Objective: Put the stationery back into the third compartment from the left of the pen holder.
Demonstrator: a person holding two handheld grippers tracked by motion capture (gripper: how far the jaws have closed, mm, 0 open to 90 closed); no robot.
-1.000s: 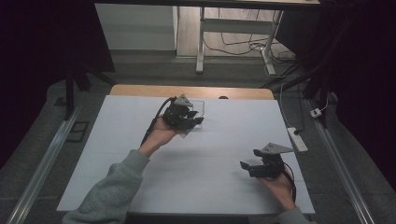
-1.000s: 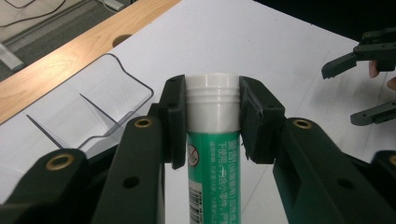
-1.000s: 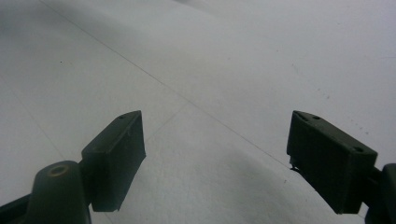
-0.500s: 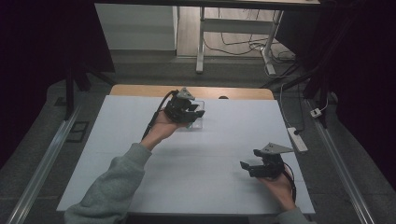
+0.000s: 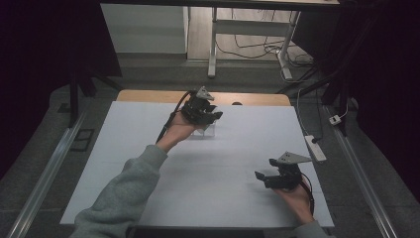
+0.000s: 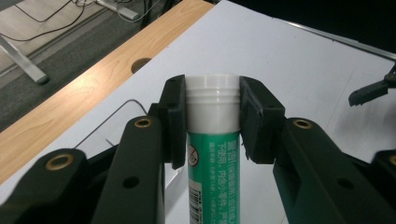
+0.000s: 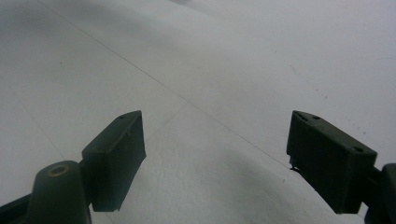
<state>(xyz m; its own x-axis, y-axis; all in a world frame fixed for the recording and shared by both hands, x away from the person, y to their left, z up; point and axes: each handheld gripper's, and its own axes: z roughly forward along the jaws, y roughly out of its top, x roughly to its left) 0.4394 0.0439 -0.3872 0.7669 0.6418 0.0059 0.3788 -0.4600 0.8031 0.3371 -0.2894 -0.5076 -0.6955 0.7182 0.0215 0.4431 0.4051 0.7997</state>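
Observation:
A green tube [image 6: 212, 168] with a white ribbed cap [image 6: 212, 105] stands upright between the jaws of my left gripper [image 6: 212, 93], whose pads press on the cap from both sides. In the high view my left gripper [image 5: 204, 113] hovers over the far middle of the white table sheet [image 5: 223, 158], just above a small clear container [image 5: 205, 130]. My right gripper [image 5: 262, 177] rests low at the front right, jaws wide apart. In its own view the right gripper [image 7: 217, 154] has nothing but bare sheet between its fingers.
A wooden strip [image 5: 148, 95] with a round hole [image 5: 236, 103] runs along the table's far edge. A white power strip [image 5: 315, 147] lies off the right side. Metal rails [image 5: 49, 168] flank the table, and desk legs [image 5: 213, 44] with cables stand beyond.
My left hand has carried the tube a little farther away and upward. The right hand has stayed where it was.

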